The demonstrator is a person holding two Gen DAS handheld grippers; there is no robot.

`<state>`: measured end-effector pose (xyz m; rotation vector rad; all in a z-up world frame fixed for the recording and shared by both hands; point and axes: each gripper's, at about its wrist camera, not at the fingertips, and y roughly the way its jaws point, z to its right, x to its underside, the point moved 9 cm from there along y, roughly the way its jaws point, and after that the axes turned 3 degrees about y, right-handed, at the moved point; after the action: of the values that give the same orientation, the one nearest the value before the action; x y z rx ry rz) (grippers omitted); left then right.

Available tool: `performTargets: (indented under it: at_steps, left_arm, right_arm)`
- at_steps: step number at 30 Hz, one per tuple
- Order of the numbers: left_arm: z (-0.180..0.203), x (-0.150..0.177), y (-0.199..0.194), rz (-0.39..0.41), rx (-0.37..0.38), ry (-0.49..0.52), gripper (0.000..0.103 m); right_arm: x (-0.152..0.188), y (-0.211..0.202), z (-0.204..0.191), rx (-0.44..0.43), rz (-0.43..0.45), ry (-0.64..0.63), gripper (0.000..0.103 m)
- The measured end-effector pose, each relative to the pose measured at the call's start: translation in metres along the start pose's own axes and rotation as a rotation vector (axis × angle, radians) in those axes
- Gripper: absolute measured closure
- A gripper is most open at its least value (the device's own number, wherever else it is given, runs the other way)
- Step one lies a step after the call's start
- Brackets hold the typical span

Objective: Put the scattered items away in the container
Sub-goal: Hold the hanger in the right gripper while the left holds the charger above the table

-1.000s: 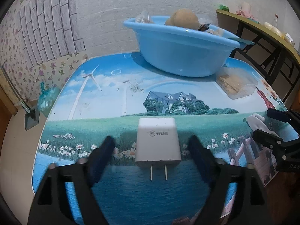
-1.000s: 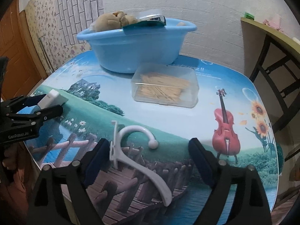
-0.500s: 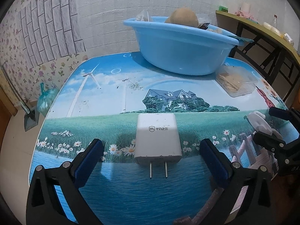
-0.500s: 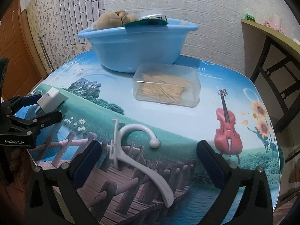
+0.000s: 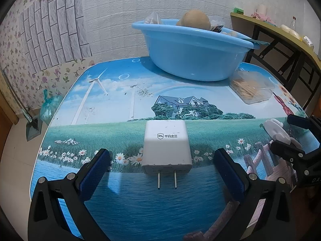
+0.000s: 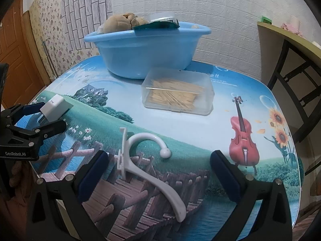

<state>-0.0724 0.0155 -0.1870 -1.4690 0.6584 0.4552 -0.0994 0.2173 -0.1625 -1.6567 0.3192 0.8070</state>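
Blue basin (image 5: 192,60) contents mostly hidden behind its rim; both tongs (image 5: 160,164) (image 6: 159,167) spread wide, empty.

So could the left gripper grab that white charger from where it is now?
Probably yes. The left gripper stands wide open with the white charger lying between its fingers, prongs toward the camera, and nothing blocking either side.

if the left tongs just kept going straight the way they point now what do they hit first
Most likely the white charger, which lies on the table centred between the open left tongs, prongs toward the camera. Nothing stands in between. Depth is hard to judge through the fisheye.
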Motion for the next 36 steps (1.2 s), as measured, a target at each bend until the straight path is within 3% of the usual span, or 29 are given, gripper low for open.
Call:
performTargets:
  at_steps: [13,15,21,23,25,29,33,36]
  left_arm:
    - [0.0,0.001,-0.001,0.002,-0.002,-0.003,0.0]
    - [0.0,0.001,-0.001,0.002,-0.002,-0.002,0.0]
    - [0.0,0.004,-0.002,0.003,0.0,-0.002,0.0]
    - [0.0,0.005,-0.003,0.006,0.002,-0.002,0.002]
    - [0.002,0.004,-0.006,0.017,0.009,0.005,0.01]
    - [0.007,0.003,-0.01,0.033,0.022,0.027,0.031]
    - [0.009,0.002,-0.013,0.046,0.021,0.037,0.062]
    - [0.008,0.002,-0.014,0.043,0.029,0.025,0.065]
  right_arm:
    - [0.002,-0.001,-0.001,0.004,0.003,0.001,0.0]
    - [0.002,-0.002,-0.001,0.006,0.007,0.003,0.004]
    - [-0.001,-0.006,0.003,0.005,0.029,0.012,0.029]
    - [-0.002,-0.007,0.003,0.001,0.035,0.009,0.042]
    - [-0.003,-0.008,0.002,-0.004,0.042,0.005,0.055]
    - [-0.003,-0.008,0.0,-0.018,0.042,-0.003,0.055]
    - [-0.002,-0.008,-0.003,-0.027,0.043,-0.013,0.055]
    - [-0.002,-0.008,-0.004,-0.041,0.039,-0.006,0.055]
